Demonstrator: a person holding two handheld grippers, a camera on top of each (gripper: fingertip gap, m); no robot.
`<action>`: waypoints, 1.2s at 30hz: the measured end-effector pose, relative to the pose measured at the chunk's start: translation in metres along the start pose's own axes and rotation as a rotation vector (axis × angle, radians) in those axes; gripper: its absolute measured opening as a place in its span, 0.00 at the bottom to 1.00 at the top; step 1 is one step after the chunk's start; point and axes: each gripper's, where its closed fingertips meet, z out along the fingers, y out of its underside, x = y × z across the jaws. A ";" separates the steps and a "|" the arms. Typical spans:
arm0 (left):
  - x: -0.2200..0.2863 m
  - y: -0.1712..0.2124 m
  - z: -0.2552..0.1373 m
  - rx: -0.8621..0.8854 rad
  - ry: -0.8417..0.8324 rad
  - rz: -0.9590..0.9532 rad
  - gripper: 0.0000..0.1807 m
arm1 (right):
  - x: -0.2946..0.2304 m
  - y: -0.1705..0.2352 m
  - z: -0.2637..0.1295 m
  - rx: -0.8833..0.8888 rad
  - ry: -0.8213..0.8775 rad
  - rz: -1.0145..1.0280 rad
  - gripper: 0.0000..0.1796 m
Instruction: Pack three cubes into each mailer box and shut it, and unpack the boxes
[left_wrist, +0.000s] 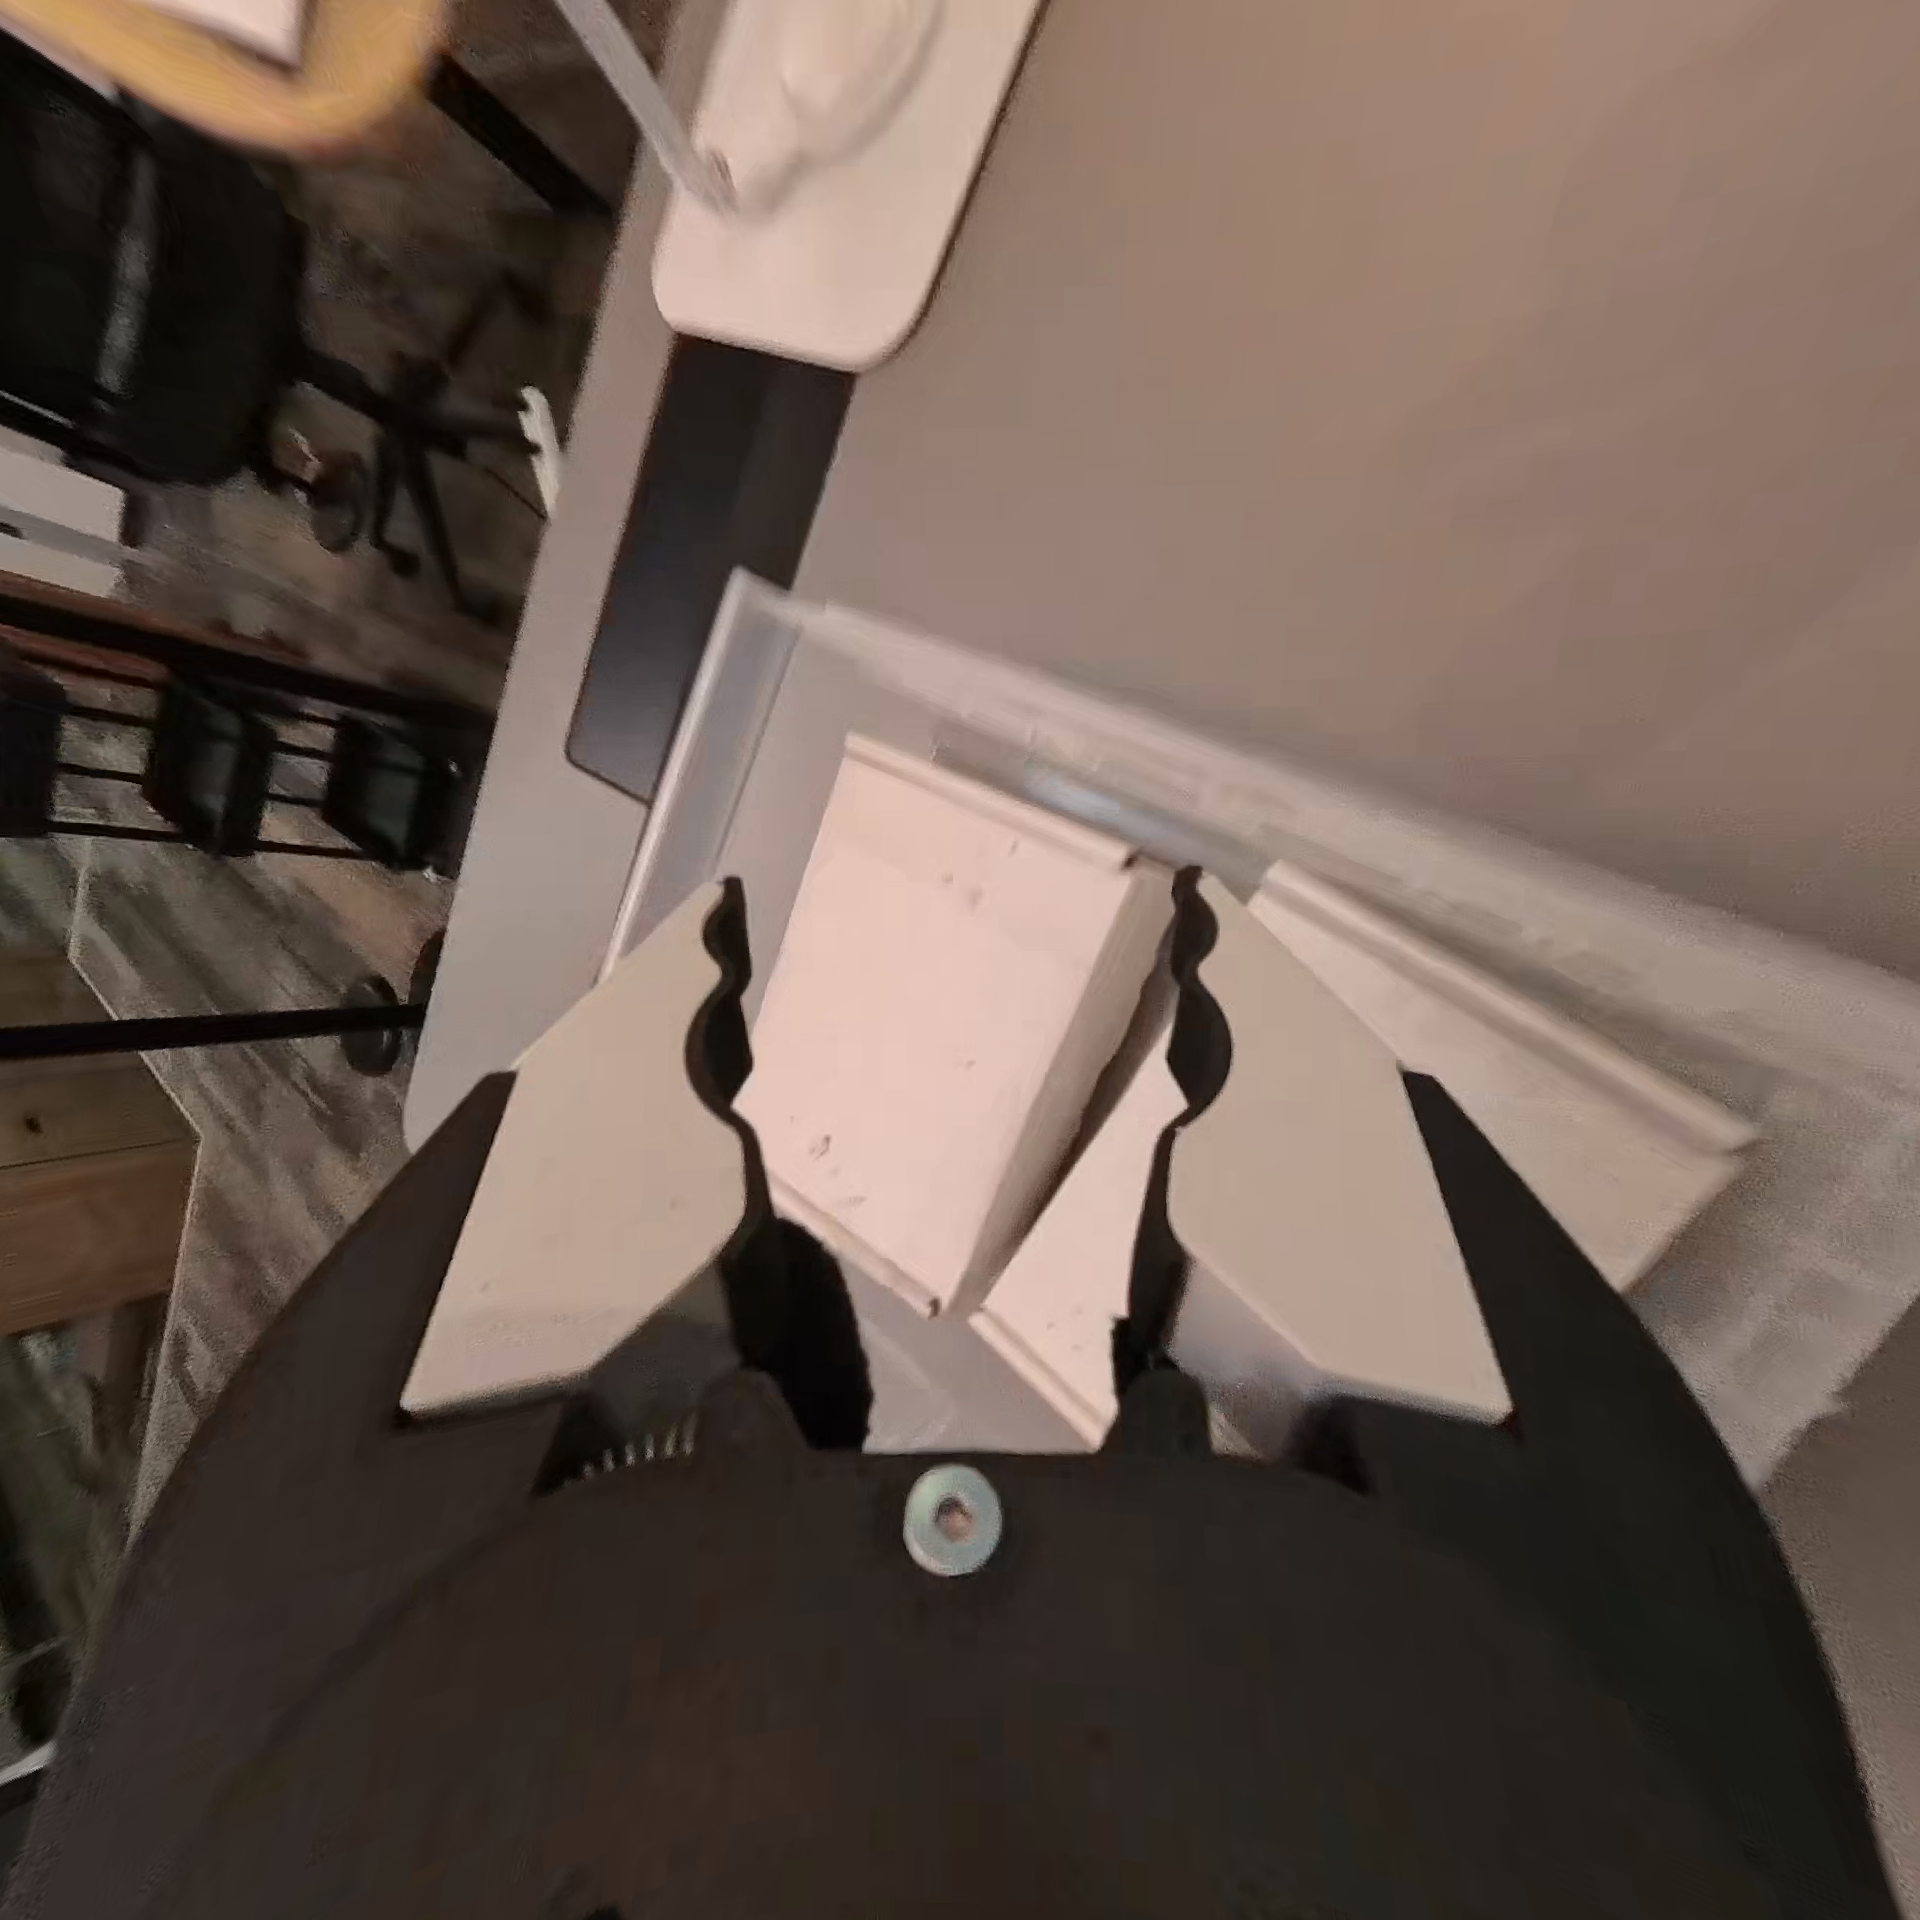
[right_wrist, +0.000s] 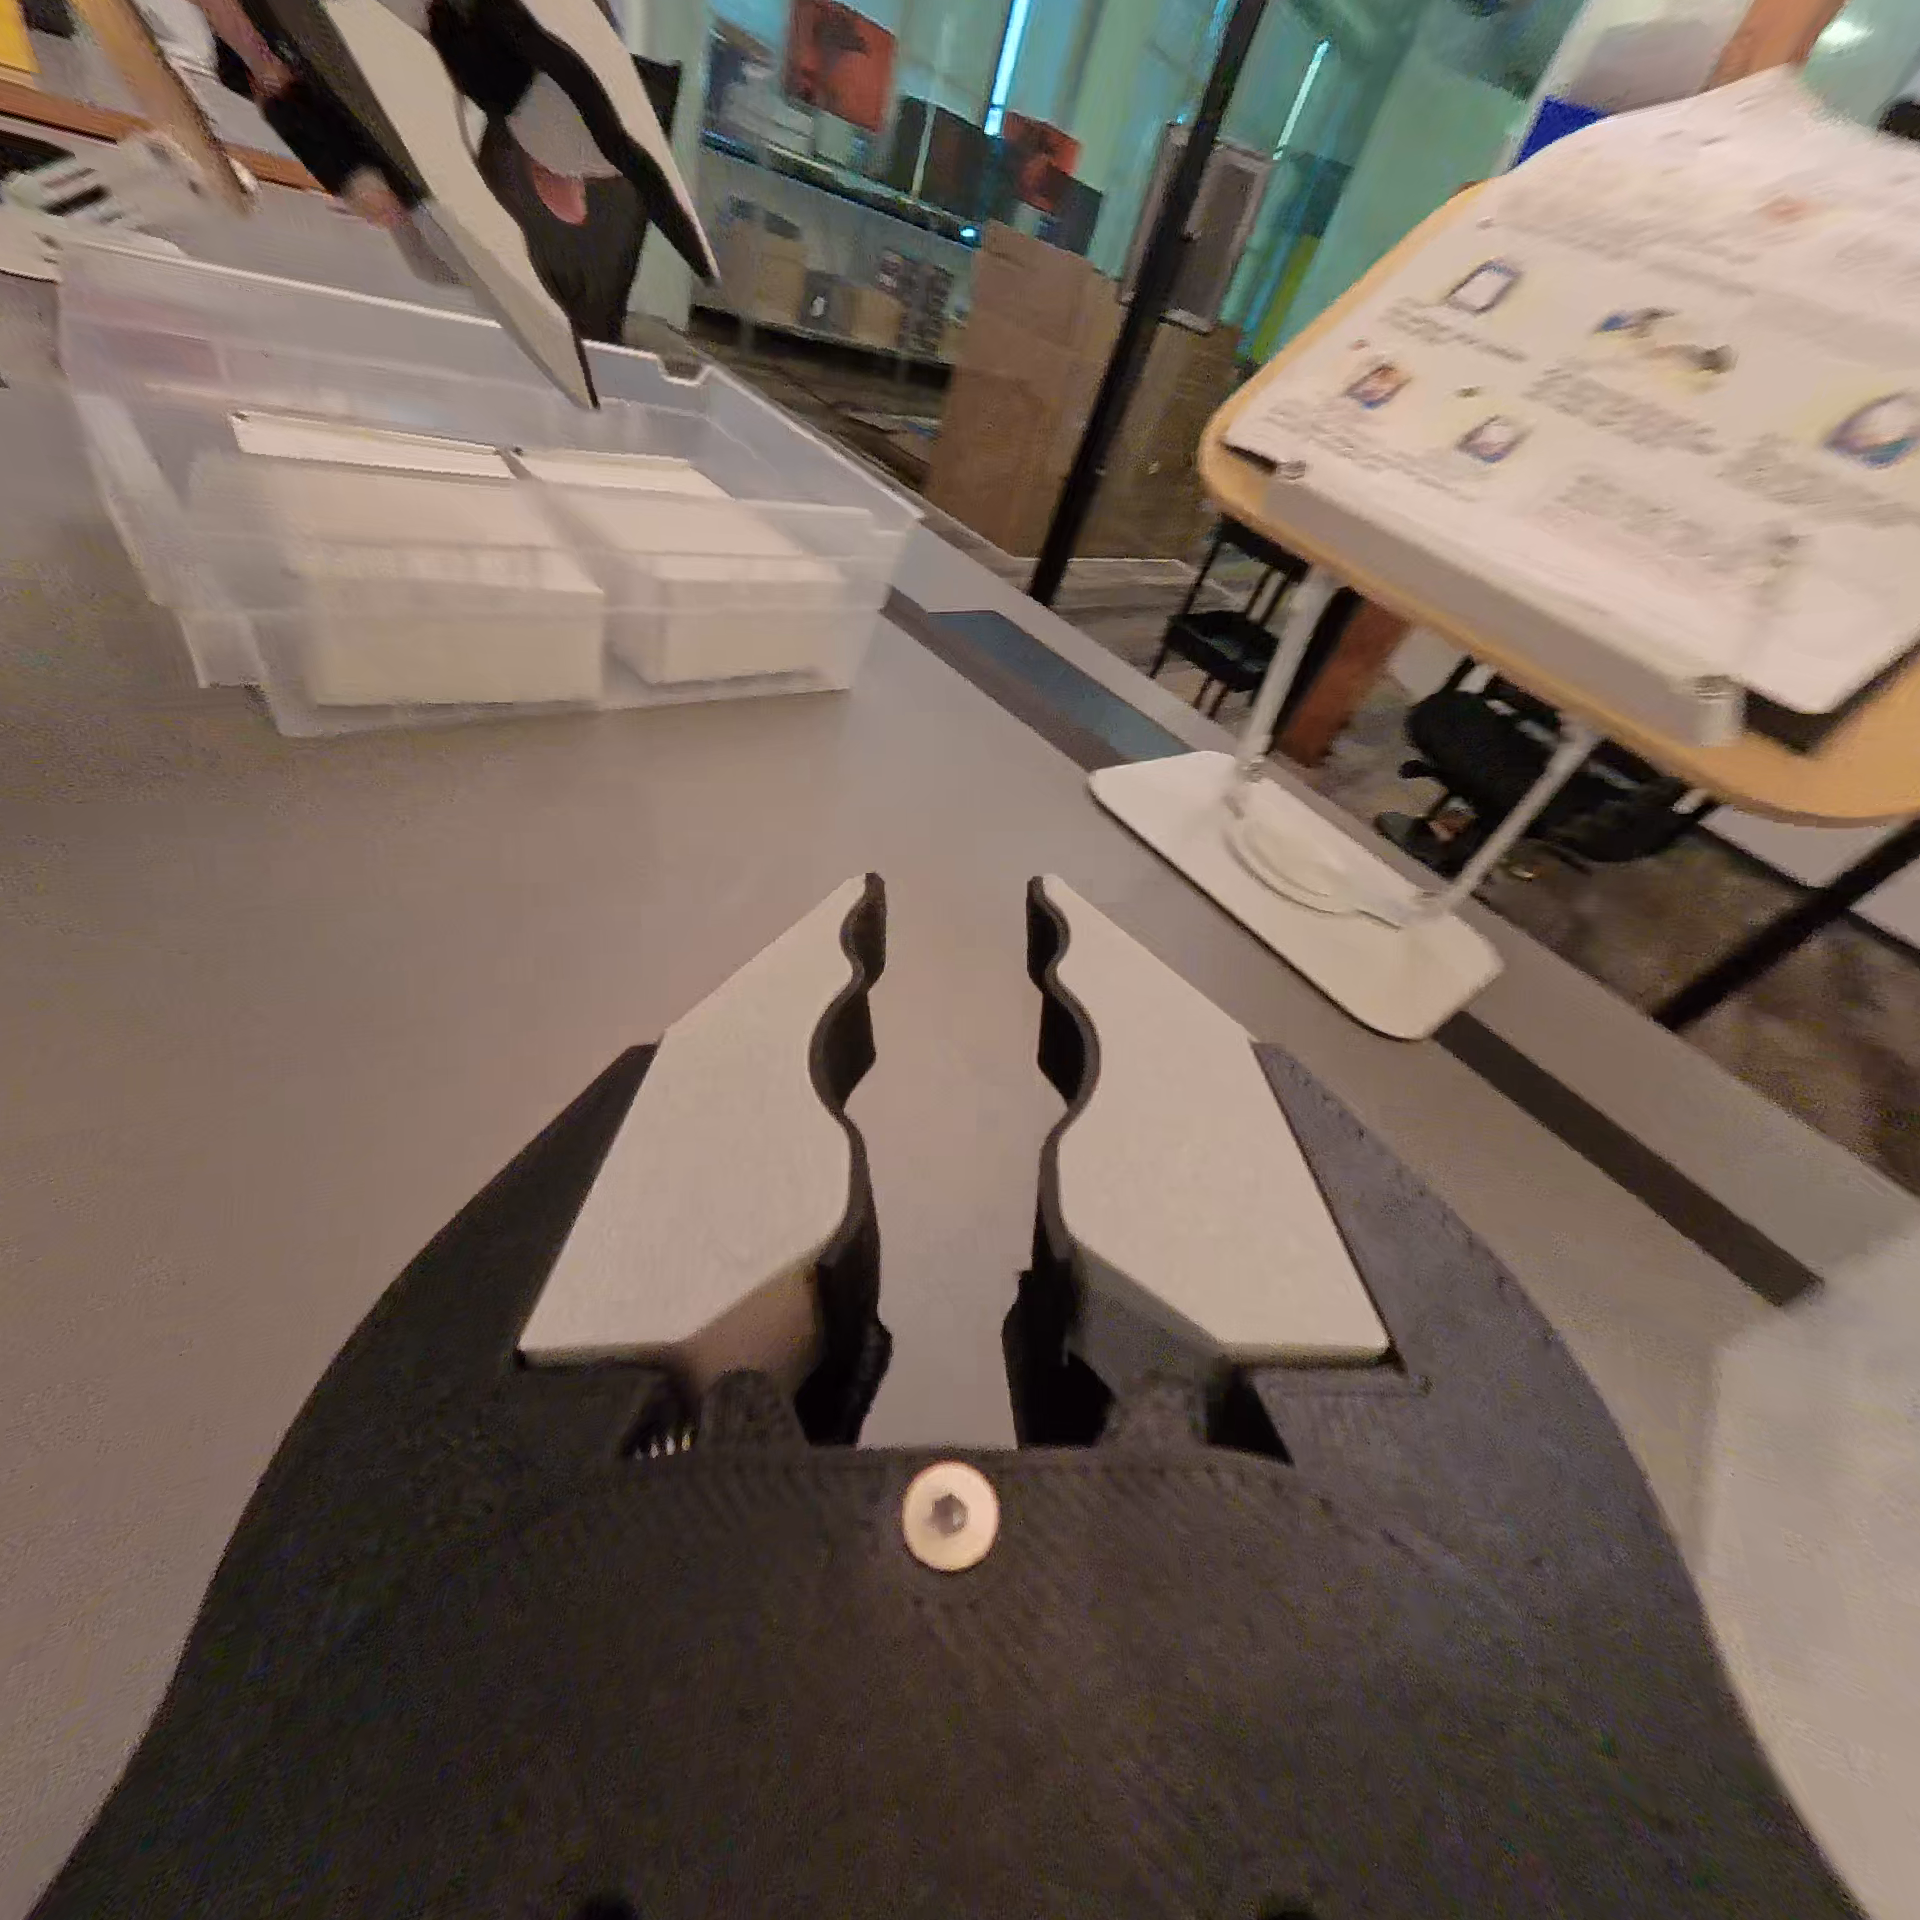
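Note:
Two shut white mailer boxes lie side by side in a clear plastic bin (right_wrist: 748, 410) on the grey table (right_wrist: 312, 1039): one (right_wrist: 447, 592) on the left, one (right_wrist: 727, 613) on the right. My left gripper (left_wrist: 961, 883) is open and hovers over the bin (left_wrist: 717, 748). One box (left_wrist: 935, 1039) lies between its fingers and the other (left_wrist: 1455, 1060) to their right. I cannot tell whether the fingers touch a box. The left gripper also shows in the right wrist view (right_wrist: 644, 332), above the bin. My right gripper (right_wrist: 956, 883) is open a little and empty, low over bare table. No cubes are in view.
A white stand base (right_wrist: 1299, 894) at the table's right edge carries a tilted wooden board with a printed sheet (right_wrist: 1610, 416); the base also shows in the left wrist view (left_wrist: 810, 208). A dark strip (right_wrist: 1610, 1164) runs along the table edge. Chairs and shelving stand beyond.

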 end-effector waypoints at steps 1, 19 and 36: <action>-0.005 0.015 0.010 -0.037 0.011 0.029 0.45 | -0.006 0.004 0.011 -0.010 -0.023 -0.004 0.14; -0.008 0.082 0.087 -0.297 0.341 0.180 0.60 | -0.031 0.042 0.035 -0.061 -0.120 -0.076 0.11; -0.015 0.081 0.083 -0.325 0.331 0.209 0.46 | -0.037 0.045 0.034 -0.074 -0.133 -0.120 0.09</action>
